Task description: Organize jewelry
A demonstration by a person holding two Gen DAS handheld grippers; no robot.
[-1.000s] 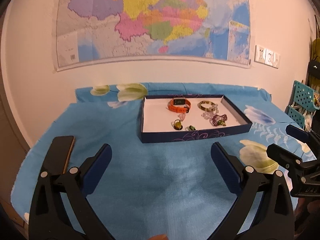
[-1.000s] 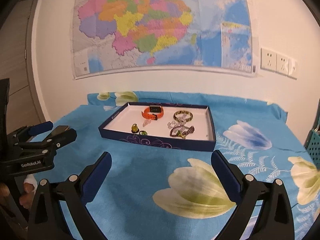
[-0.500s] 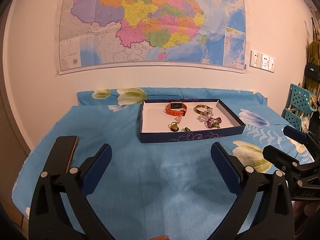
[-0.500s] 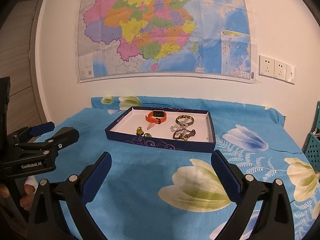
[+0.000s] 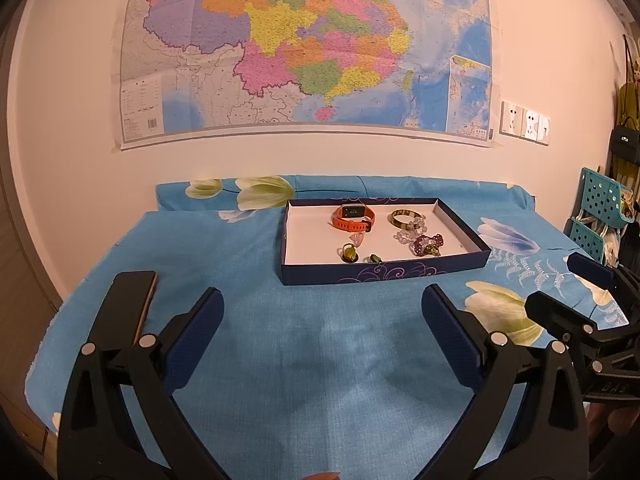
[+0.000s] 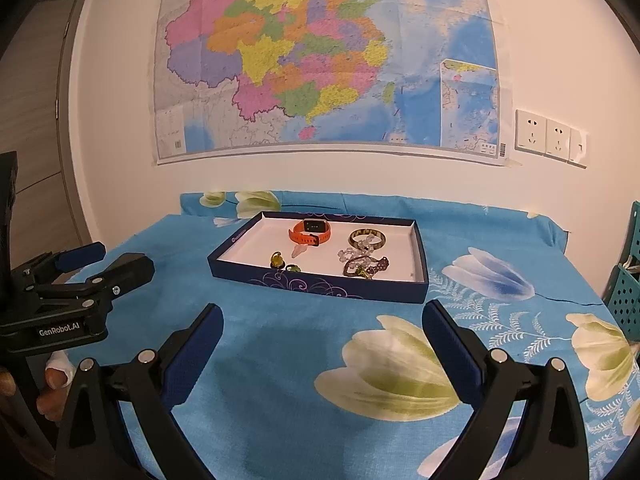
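A dark blue tray [image 5: 384, 272] [image 6: 320, 285] with a white floor lies on the blue flowered cloth, well ahead of both grippers. In it lie an orange watch [image 5: 354, 218] [image 6: 310, 232], a green-brown bangle [image 5: 405, 218] [image 6: 367, 237], clear and purple bead bracelets [image 5: 426, 242] [image 6: 362, 266], a pink pendant [image 5: 356, 239] and two small green rings [image 5: 350, 254] [image 6: 282, 262]. My left gripper [image 5: 322, 328] is open and empty over the cloth. My right gripper [image 6: 322, 344] is open and empty, to the right of the left one.
A phone [image 5: 140, 300] lies on the cloth at the left edge. A teal perforated rack [image 5: 596, 216] stands at the right. A wall with a map [image 5: 304, 44] is behind the table. The other gripper shows in each view [image 5: 576, 316] [image 6: 80, 280].
Both grippers have drawn back and tilted up; the tray now looks smaller and farther off. Both stay open and empty.
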